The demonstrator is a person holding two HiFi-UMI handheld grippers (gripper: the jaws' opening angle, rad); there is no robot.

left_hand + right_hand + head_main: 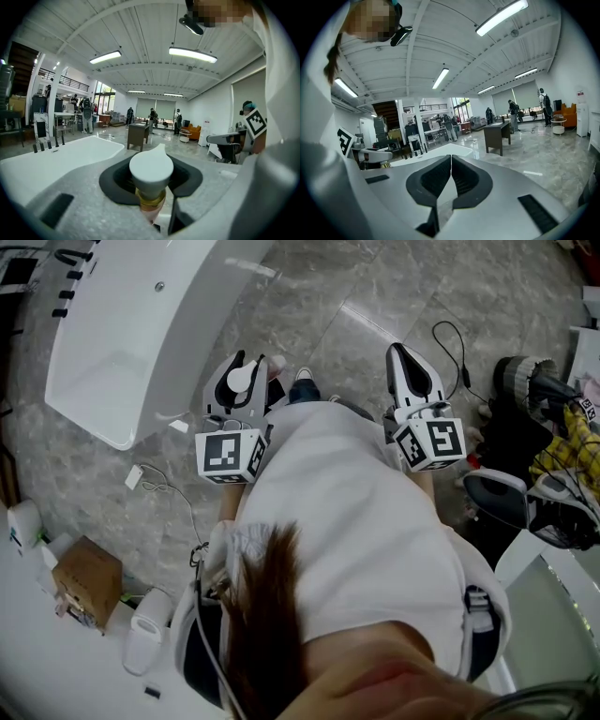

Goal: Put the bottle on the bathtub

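Note:
My left gripper [241,381] is shut on a pump bottle [151,173] with a white cap and a gold collar; the cap [242,377] shows between the jaws in the head view. The white bathtub [141,324] stands on the floor at the upper left, a short way to the left of that gripper, and its rim [61,154] shows at the left of the left gripper view. My right gripper [409,373] is held level with the left one, shut with nothing between its jaws [450,174].
A person in a white shirt [356,540] fills the lower middle. A black cable [450,348] lies on the marble floor at the right near a chair [511,502]. A cardboard box [89,579] and white items lie at the lower left. A brown cabinet [138,135] stands farther off.

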